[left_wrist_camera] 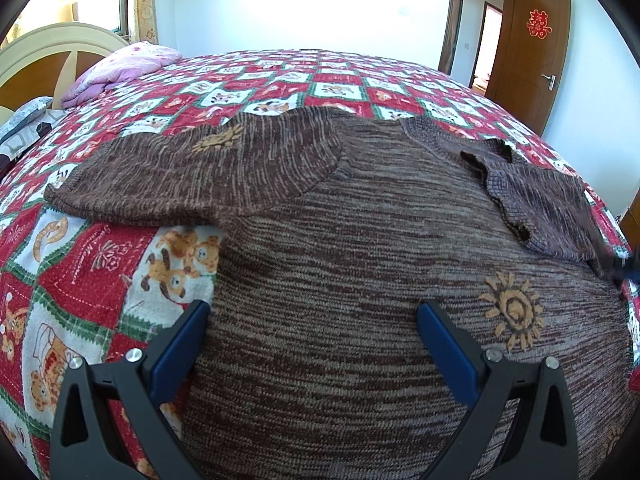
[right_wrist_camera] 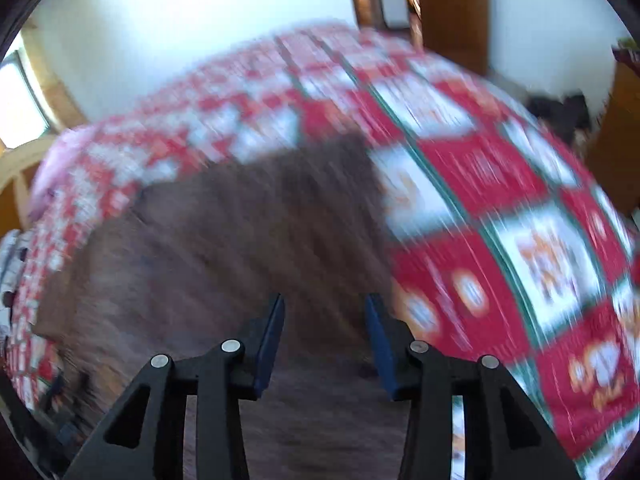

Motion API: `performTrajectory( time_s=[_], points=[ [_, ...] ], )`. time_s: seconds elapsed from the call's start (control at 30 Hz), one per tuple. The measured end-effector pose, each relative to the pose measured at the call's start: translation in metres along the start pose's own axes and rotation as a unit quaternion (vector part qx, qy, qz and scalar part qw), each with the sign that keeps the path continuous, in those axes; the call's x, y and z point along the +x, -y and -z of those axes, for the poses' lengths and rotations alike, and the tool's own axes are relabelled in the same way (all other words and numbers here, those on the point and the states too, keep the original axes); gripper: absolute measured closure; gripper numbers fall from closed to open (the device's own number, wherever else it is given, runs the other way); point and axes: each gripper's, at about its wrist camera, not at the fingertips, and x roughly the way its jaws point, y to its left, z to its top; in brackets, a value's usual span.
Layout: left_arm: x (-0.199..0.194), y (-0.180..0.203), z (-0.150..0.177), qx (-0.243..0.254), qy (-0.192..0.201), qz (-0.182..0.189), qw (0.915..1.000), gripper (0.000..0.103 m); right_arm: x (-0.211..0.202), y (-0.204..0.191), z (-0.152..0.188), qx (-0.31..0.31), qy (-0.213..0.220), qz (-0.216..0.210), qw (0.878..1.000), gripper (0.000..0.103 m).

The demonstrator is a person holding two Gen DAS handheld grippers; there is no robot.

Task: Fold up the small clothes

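A brown knitted sweater (left_wrist_camera: 360, 240) lies flat on the red, white and green patchwork quilt (left_wrist_camera: 80, 280). Its left sleeve (left_wrist_camera: 200, 168) is folded across the chest. The right sleeve (left_wrist_camera: 540, 200) lies bent over the body, above an orange sun motif (left_wrist_camera: 512, 312). My left gripper (left_wrist_camera: 313, 306) hovers open and wide over the sweater's lower left part, with nothing between its fingers. The right wrist view is motion-blurred. There my right gripper (right_wrist_camera: 326, 300) stands open over the sweater (right_wrist_camera: 240, 240), near its right edge by the quilt (right_wrist_camera: 500, 220), and its jaws are empty.
A pink folded blanket (left_wrist_camera: 120, 68) and a cream and wood headboard (left_wrist_camera: 48, 52) are at the far left of the bed. A grey patterned pillow (left_wrist_camera: 20, 128) lies at the left edge. A brown door (left_wrist_camera: 532, 52) stands open at the back right.
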Motion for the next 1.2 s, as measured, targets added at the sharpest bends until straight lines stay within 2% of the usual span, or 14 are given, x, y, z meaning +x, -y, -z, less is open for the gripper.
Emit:
performTrajectory(
  time_s=[0.07,0.2,0.33,0.43,0.5,0.57,0.63,0.7,0.77,0.83,0.93,1.0,1.1,1.2],
  points=[
    [0.001,-0.001,-0.002,-0.001,-0.005,0.001,1.0000,0.000,-0.007,0.007,0.011,-0.011,0.011,-0.008,1.000,0.062],
    [-0.002,0.001,-0.007,0.009,-0.018,0.006,0.9998,0.001,-0.026,-0.003,0.017,-0.036,0.029,0.031,0.998,0.062],
    [-0.017,0.021,-0.019,0.044,-0.009,0.045,0.9980,0.008,-0.048,-0.018,0.015,-0.059,0.095,0.000,0.994,0.062],
    [-0.017,0.042,-0.034,0.034,-0.021,0.094,0.9947,0.009,-0.037,-0.029,0.011,-0.064,0.096,-0.026,0.993,0.062],
    [-0.009,0.055,-0.042,0.025,-0.038,0.133,0.9901,0.020,-0.018,-0.030,0.013,-0.057,0.074,-0.041,0.995,0.062],
    [0.001,0.072,-0.050,0.013,-0.054,0.160,0.9855,0.021,-0.001,-0.026,0.017,-0.046,0.044,-0.052,0.997,0.062],
    [0.012,0.088,-0.052,0.001,-0.067,0.180,0.9815,0.026,-0.005,-0.019,0.018,-0.030,0.051,-0.069,0.996,0.061],
    [0.023,0.106,-0.053,-0.006,-0.086,0.203,0.9755,0.041,-0.003,-0.015,0.020,-0.015,0.050,-0.075,0.996,0.061],
    [0.028,0.117,-0.053,-0.012,-0.096,0.218,0.9712,0.046,-0.004,-0.012,0.020,-0.007,0.051,-0.085,0.995,0.061],
    [0.030,0.128,-0.054,-0.008,-0.092,0.213,0.9727,0.048,-0.003,-0.013,0.021,-0.008,0.050,-0.085,0.995,0.061],
    [0.036,0.131,-0.056,-0.021,-0.083,0.210,0.9740,0.068,-0.003,-0.013,0.023,-0.007,0.050,-0.088,0.995,0.061],
    [0.042,0.128,-0.057,-0.031,-0.089,0.215,0.9721,0.095,-0.007,-0.009,0.022,0.004,0.061,-0.105,0.993,0.061],
    [0.044,0.123,-0.057,-0.031,-0.083,0.225,0.9702,0.095,-0.026,0.005,0.023,0.033,0.114,-0.125,0.985,0.061],
    [0.037,0.119,-0.058,-0.021,-0.071,0.198,0.9774,0.095,-0.032,0.021,0.025,0.071,0.132,-0.127,0.981,0.061]
  ],
)
